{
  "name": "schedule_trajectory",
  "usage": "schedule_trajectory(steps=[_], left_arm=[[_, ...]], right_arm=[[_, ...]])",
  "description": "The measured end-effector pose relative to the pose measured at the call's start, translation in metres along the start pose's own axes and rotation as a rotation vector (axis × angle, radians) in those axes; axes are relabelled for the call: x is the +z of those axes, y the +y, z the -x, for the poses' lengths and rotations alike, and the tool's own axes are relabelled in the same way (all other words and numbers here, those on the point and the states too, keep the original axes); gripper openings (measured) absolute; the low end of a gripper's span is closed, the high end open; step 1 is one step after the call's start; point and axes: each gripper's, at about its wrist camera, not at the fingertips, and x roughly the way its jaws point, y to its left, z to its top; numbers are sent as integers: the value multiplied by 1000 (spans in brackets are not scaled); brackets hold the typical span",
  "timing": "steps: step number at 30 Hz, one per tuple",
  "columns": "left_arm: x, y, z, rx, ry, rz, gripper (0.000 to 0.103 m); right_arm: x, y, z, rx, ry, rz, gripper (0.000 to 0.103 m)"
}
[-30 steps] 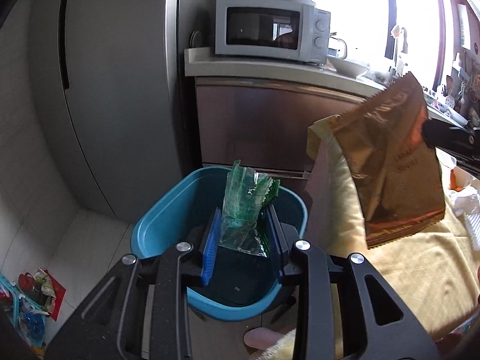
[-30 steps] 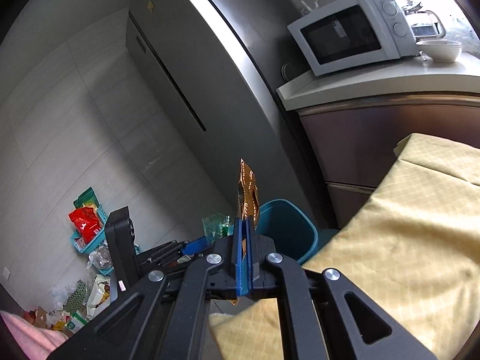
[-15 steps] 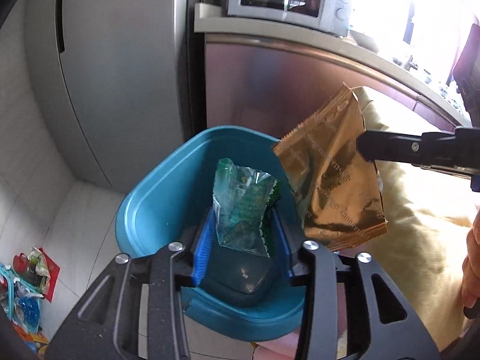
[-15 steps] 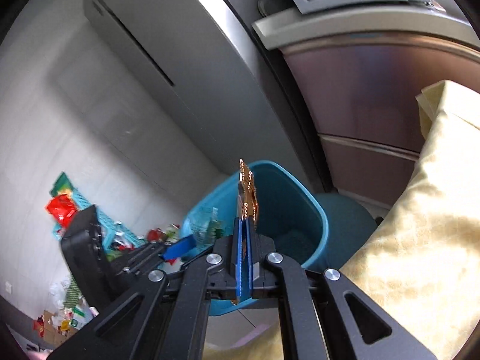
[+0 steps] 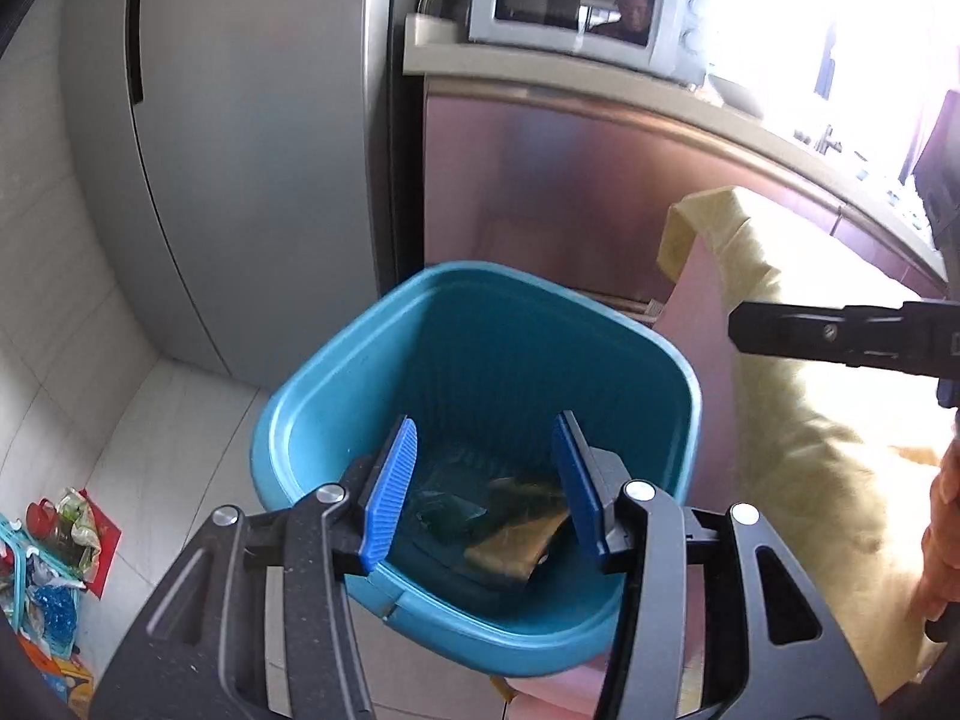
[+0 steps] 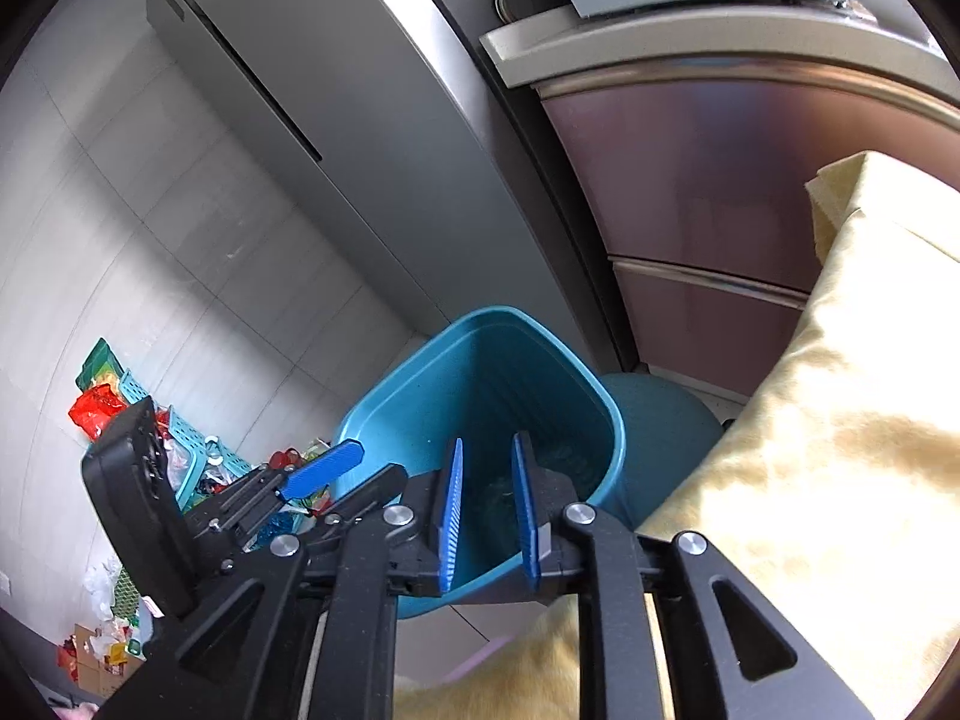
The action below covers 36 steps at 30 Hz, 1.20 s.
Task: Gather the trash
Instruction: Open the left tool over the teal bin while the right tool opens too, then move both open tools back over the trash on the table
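Now both wrappers (image 5: 501, 531) down in the blue bin (image 5: 336, 372), no longer held; both grippers' fingers (image 5: 387, 495) opening, empty.

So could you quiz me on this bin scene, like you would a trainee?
1. True or false: the gold foil wrapper lies inside the blue plastic bin.
2. Which appliance stands on the counter above the bin: A kettle, B white microwave oven, C toaster?
3. Fill in: between the opening jaws of the left gripper and the right gripper there is ___.

Key: 1 true, beside the green plastic wrapper. 2 B. 3 nothing.
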Motion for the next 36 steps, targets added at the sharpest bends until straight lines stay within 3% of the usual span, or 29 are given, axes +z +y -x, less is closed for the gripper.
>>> schedule_trajectory(steps=[6,11,13,17,23,30,36], left_arm=[[8,-16,38,-41,-87,-34,55],[9,-35,64,-105,-128,-55,55],[6,-48,75,-150,-144,-76,57],[-3,-73,88,-161,-164,-141,62],[-20,-78,80,-121,-92,-154,61],[-36,-31,69,-33,-9,-79,55],[-45,-38,90,-74,-37,-88,53]], right_arm=[[-5,6,45,7,-83,54,34],[-20,2,94,-8,-153,74,34],[-28,-3,113,-22,-182,72,40],[-49,-15,147,-49,-218,63,46],[-79,-41,174,-81,-215,2,46],[-96,-58,176,-71,-200,-44,47],[-115,-66,203,-142,-248,-61,47]])
